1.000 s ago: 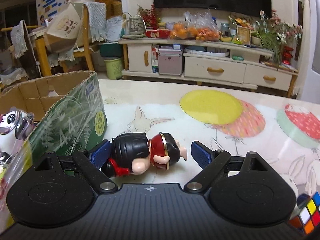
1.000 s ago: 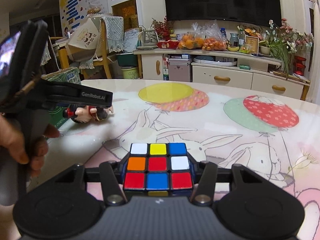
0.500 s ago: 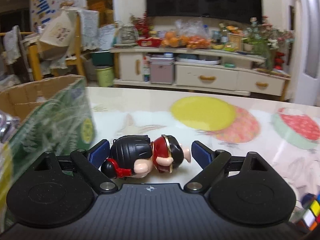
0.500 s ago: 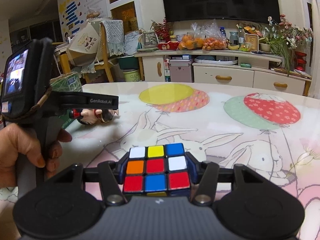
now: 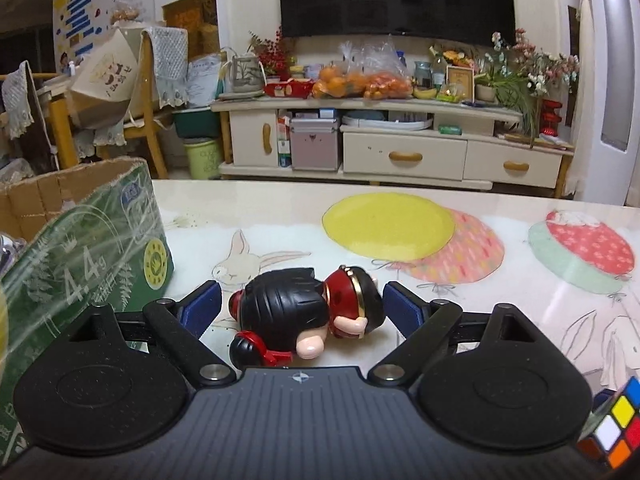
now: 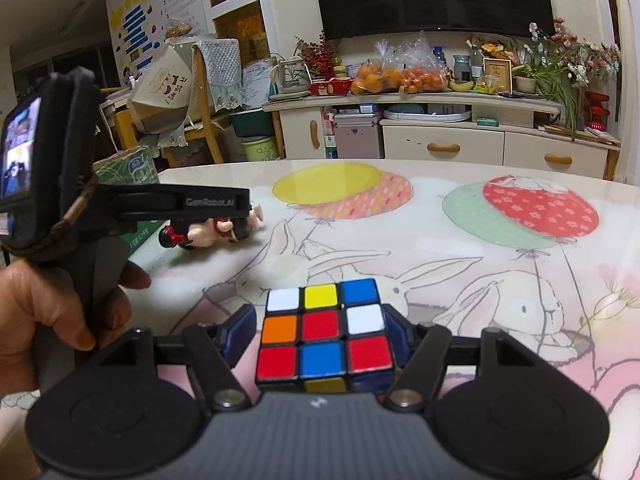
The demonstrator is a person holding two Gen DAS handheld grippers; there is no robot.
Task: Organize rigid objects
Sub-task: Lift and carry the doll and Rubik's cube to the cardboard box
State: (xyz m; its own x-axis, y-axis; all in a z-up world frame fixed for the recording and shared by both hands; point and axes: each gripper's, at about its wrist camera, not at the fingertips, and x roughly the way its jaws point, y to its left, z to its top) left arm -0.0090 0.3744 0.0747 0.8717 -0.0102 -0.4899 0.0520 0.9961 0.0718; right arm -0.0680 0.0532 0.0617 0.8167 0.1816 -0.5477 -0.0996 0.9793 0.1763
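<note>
Nearest the right wrist camera, the right tool (image 6: 320, 330) has its jaws opening around a colour cube (image 6: 323, 335) that sits on the desk (image 6: 460, 240); a gap shows on the cube's left side, while the right pad still looks close against it. In the left wrist view, the left tool (image 5: 302, 308) stands wide, its blue pads (image 5: 202, 308) apart from a toy figurine (image 5: 308, 314) lying on its side between them, black hair toward the camera and red body to the right. Just left of that tool is an open green cardboard box (image 5: 88, 256) on the desk. From the right wrist view, a hand (image 6: 48, 308) grips the left tool's handle, with the figurine beyond it. Farther back stands a cream cabinet (image 5: 400, 152) carrying bags of oranges (image 5: 360, 80) beneath a dark television (image 5: 396, 0).
</note>
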